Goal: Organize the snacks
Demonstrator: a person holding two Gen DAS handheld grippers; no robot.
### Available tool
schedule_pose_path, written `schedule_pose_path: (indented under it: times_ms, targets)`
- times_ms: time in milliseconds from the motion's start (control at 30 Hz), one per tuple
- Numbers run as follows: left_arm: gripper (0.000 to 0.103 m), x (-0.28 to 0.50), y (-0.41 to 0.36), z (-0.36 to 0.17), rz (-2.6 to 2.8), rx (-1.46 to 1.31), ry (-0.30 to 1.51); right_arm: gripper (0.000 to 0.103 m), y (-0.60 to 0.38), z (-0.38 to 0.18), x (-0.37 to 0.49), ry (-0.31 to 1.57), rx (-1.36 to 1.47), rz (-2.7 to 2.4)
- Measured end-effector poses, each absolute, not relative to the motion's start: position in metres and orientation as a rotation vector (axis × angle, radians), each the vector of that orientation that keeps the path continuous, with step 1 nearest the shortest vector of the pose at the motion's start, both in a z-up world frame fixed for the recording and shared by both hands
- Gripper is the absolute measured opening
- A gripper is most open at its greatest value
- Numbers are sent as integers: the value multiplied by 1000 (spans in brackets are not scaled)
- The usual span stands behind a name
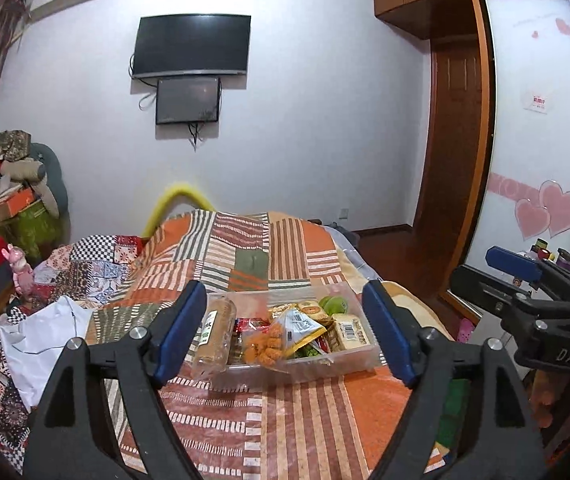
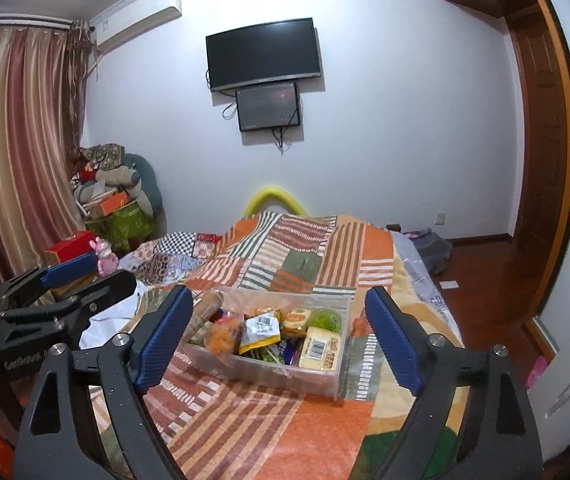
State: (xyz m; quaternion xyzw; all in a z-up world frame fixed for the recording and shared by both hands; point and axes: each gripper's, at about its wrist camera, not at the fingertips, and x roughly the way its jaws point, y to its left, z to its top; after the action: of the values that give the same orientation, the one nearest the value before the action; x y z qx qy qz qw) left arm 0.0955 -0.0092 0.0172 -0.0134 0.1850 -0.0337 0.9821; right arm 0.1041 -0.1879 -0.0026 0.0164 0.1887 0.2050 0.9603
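We hold both grippers above the near end of the bed (image 1: 285, 420), each with its fingers spread wide and nothing between the pads. No earlier view is at hand, so we speak only of how they stand.

Ahead of the left gripper (image 1: 285, 336), framed between its two fingers, sits the clear plastic bin (image 1: 245, 372) of snacks on the striped patchwork blanket (image 1: 245, 248). A long wrapped biscuit pack (image 1: 213, 336) leans over the bin's wall nearest the left finger. A yellow packet (image 1: 301, 328) and a pale boxed snack with a barcode (image 1: 351, 334) lie inside, with green round items (image 1: 333, 304) at the far side.

The right gripper (image 2: 281, 344) sees the same bin (image 2: 269, 372) ahead, between its fingers but well clear of both pads. Its near corner points toward us.

Beyond the right finger the blanket falls off at the bed's edge to bare wooden floor (image 2: 485, 272). Beyond the left finger lie white cloth (image 1: 45, 340) and crumpled quilts (image 1: 85, 268). Between fingers and bin the blanket is open and flat. Each gripper shows at the other's outer side, apart from it.
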Motion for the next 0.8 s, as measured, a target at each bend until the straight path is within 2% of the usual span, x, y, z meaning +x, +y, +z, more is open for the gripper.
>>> schedule_pose_path:
  times_ms: [133,400,800]
  targets:
    - [94,84,-12,16,-48,-24,351,103,-190,-3,100,361,47,389]
    - [102,75,-5,15,-25,-51,332,103,-189,-8,83,337,8,336]
    - [102,76,0,13,-11,-55,328,103,-187,-12,74,329,-14,338]
